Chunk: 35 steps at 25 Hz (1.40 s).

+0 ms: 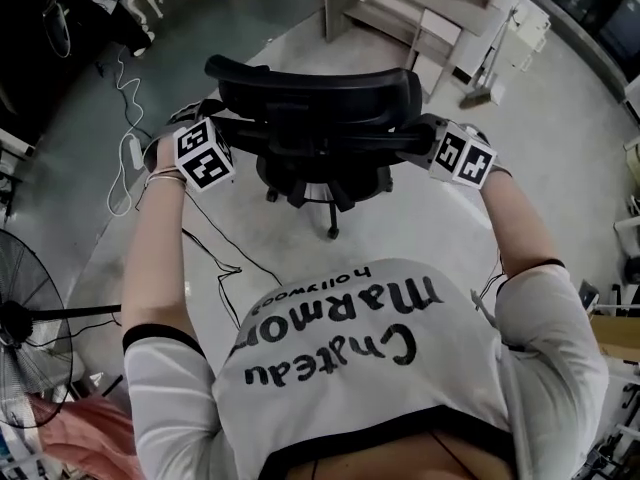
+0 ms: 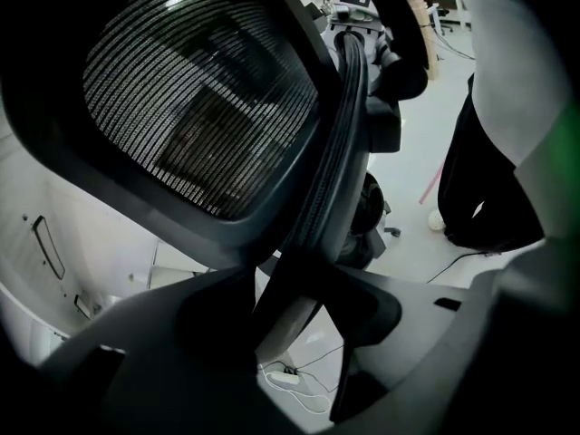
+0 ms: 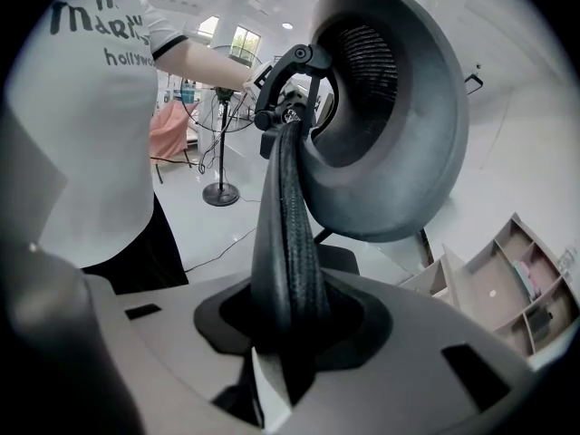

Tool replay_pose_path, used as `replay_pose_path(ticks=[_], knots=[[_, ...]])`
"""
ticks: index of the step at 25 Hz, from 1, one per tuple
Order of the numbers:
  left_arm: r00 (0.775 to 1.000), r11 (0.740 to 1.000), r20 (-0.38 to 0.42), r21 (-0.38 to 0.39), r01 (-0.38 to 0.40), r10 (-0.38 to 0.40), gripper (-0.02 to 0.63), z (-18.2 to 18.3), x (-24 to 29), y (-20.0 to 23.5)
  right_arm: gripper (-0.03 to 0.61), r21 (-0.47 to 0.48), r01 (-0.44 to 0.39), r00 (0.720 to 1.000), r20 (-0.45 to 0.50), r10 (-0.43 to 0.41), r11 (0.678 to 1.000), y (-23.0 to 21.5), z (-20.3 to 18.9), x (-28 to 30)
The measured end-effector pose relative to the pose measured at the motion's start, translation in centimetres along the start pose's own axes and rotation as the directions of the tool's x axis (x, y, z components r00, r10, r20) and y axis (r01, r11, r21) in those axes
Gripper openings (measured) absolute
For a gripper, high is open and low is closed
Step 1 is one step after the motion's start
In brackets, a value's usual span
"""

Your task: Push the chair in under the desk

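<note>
A black mesh office chair (image 1: 310, 93) stands in front of me with its back toward me, and a pale desk (image 1: 400, 8) lies beyond it. My left gripper (image 1: 215, 128) sits at the left end of the backrest's top rim. In the left gripper view the rim (image 2: 317, 198) runs between the jaws of this gripper (image 2: 299, 324), with floor showing beside it, so the gripper is open. My right gripper (image 1: 418, 136) is at the rim's right end. There the padded rim (image 3: 285, 207) is pinched in the right gripper (image 3: 285, 333), below the curved headrest (image 3: 390, 116).
A standing fan (image 1: 20, 318) is at the left, with a pink cloth (image 1: 80, 428) near it. A white power strip and cables (image 1: 135, 153) lie on the floor left of the chair. A broom (image 1: 480, 83) leans by the desk. Open shelving (image 3: 507, 288) stands at the right.
</note>
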<state>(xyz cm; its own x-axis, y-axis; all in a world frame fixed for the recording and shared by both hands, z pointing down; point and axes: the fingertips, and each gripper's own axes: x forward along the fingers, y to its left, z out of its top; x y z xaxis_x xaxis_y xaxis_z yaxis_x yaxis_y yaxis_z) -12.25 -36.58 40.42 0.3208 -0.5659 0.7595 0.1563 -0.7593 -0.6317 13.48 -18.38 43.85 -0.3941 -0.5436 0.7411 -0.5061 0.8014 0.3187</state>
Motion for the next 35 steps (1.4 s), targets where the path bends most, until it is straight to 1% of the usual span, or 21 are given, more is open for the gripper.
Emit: replay_pose_path(ticks=[4,8,10,13,15,17,21,24,26,31,35], knots=[[1.0,1.0,0.0,-0.02,0.002,-0.002,0.235,0.6,2.3,3.1,0.134,0.003,0.016,1.0,0.008,-0.016,1.0,-4.1,-0.3,1.2],[0.998,0.999,-0.064,-0.049,0.002,-0.005,0.235,1.8,5.1,6.6,0.149,0.019,0.034,0.999,-0.025,-0.034,0.999,-9.4,-1.4,2.2],[0.996,0.999,-0.086,-0.044,0.008,-0.012,0.233,2.6,6.5,7.9,0.157,0.043,0.056,0.998,-0.029,-0.055,0.997,-11.3,-2.1,2.6],[0.997,0.999,-0.076,-0.035,0.029,-0.032,0.235,3.2,8.2,9.5,0.17,0.076,0.08,0.996,-0.032,-0.077,0.994,-13.4,-2.7,3.3],[0.996,0.998,-0.071,-0.029,0.047,-0.049,0.235,3.0,9.3,10.8,0.17,0.086,0.084,0.996,-0.043,-0.08,0.993,-14.6,-2.5,3.9],[0.994,0.998,-0.082,-0.021,0.064,-0.065,0.235,2.6,10.5,12.2,0.17,0.092,0.092,0.995,-0.053,-0.088,0.991,-15.9,-2.2,4.6],[0.992,0.997,-0.1,0.017,0.079,-0.077,0.235,2.5,13.7,15.3,0.176,0.115,0.146,0.988,-0.074,-0.138,0.983,-18.7,-2.1,6.2],[0.991,0.993,-0.083,0.05,0.105,-0.101,0.233,2.4,16.4,16.9,0.19,0.167,0.178,0.981,-0.111,-0.16,0.97,-20.6,-2.8,8.0],[0.992,0.991,-0.056,0.065,0.118,-0.115,0.233,2.6,17.7,19.2,0.19,0.202,0.186,0.977,-0.143,-0.159,0.962,-22.8,-2.8,8.6],[0.994,0.989,-0.018,0.097,0.107,-0.106,0.233,3.0,21.2,26.2,0.195,0.255,0.214,0.967,-0.19,-0.168,0.943,-29.2,-1.8,10.1],[0.991,0.983,0.023,0.132,0.131,-0.136,0.233,2.8,23.8,29.2,0.195,0.283,0.233,0.962,-0.207,-0.178,0.93,-31.7,-1.4,11.6]])
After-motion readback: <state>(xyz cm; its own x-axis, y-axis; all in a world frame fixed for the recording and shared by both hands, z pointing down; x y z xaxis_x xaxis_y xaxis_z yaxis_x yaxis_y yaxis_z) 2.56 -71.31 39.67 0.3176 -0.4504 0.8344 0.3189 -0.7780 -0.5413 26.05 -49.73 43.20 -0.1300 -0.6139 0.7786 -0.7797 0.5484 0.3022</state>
